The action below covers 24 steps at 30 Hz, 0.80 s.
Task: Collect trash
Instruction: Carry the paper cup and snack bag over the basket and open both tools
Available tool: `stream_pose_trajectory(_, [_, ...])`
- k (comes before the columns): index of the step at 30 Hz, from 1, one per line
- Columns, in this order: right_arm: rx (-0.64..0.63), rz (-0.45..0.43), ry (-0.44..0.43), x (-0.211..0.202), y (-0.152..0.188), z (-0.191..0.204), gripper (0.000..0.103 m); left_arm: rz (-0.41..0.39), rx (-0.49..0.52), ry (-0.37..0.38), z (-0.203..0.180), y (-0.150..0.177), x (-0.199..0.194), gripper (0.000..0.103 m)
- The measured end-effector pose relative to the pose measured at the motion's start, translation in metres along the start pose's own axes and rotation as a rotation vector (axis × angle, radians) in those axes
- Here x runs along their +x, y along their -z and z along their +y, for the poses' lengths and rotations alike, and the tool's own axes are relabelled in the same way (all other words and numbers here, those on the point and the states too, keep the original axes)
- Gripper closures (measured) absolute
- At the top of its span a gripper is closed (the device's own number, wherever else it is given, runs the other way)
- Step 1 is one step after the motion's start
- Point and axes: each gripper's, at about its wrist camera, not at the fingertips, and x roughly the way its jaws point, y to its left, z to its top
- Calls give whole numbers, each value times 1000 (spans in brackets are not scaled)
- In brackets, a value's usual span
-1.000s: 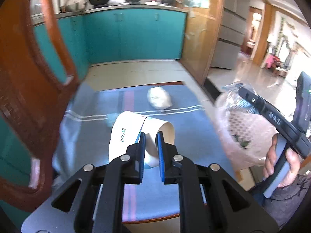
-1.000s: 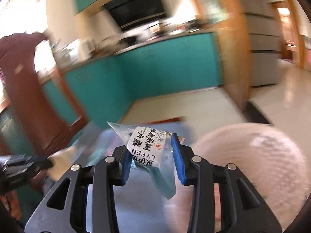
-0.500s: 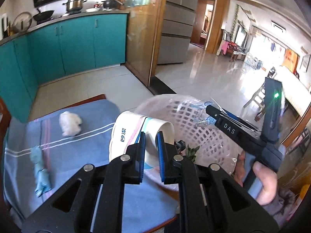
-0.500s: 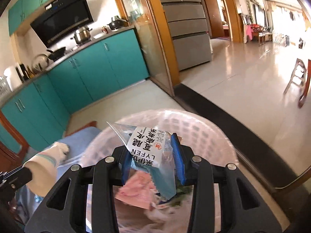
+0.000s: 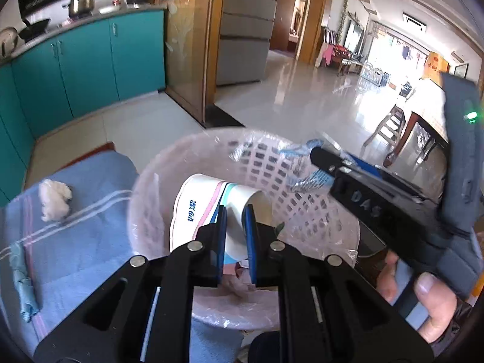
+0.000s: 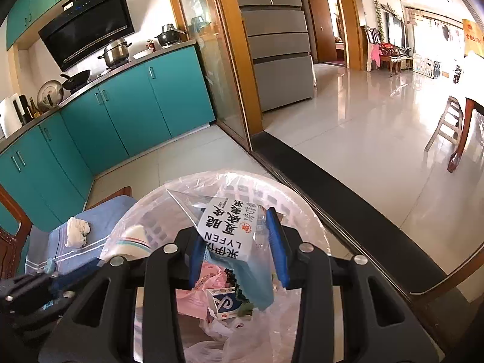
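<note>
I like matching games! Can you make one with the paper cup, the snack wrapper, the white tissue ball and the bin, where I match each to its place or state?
Things:
1. paper cup
2. snack wrapper
3. tissue ball
4. bin

Places or states:
A. lying on the blue cloth
B. lined with a clear plastic bag
C. pinched in the left gripper
D. clamped in the right gripper

Pairs: 1-C, 2-D, 3-A, 4-B

Basket mouth: pink bin [image 6: 305,220] open above, its plastic liner loose along the rim.
Inside: trash piled at 6 o'clock.
Tabletop: blue cloth [image 5: 90,242] at 9 o'clock mostly bare; tissue wad [image 5: 54,195], teal scrap [image 5: 22,284] lie there.
</note>
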Motion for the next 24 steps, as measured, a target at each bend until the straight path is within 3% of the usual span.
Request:
stream_pose_trajectory(3, [26, 12, 5, 2, 0, -5, 64, 71, -9, 72, 1, 0, 25, 89])
stream_pose_trajectory(5, [40, 28, -2, 6, 0, -6, 64, 88, -13, 53, 3, 0, 33, 85])
stream_pose_trajectory(6, [42, 38, -10, 7, 0, -6, 63, 85, -23, 50, 6, 0, 33, 78])
stream_pose_trajectory(7, [39, 46, -11, 9, 0, -5, 62, 75, -33, 50, 8, 1, 30, 58])
stream_pose_trajectory(8, [33, 54, -9, 11, 0, -3, 60, 57, -44, 44, 11, 1, 25, 47])
stream_pose_trajectory(10, [26, 69, -10, 14, 1, -1, 53, 21, -55, 16, 19, 0, 12, 45])
stream_pose_trajectory(15, [36, 95, -43, 18, 2, 3, 33, -66, -117, -129, 53, 5, -25, 33])
stream_pose_trajectory(20, [33, 98, -61, 18, 3, 12, 28, -79, -238, -267, 107, 26, -52, 28])
stream_pose_trajectory(24, [47, 97, -91, 21, 5, 19, 27, -41, -359, -381, 157, 56, -71, 22])
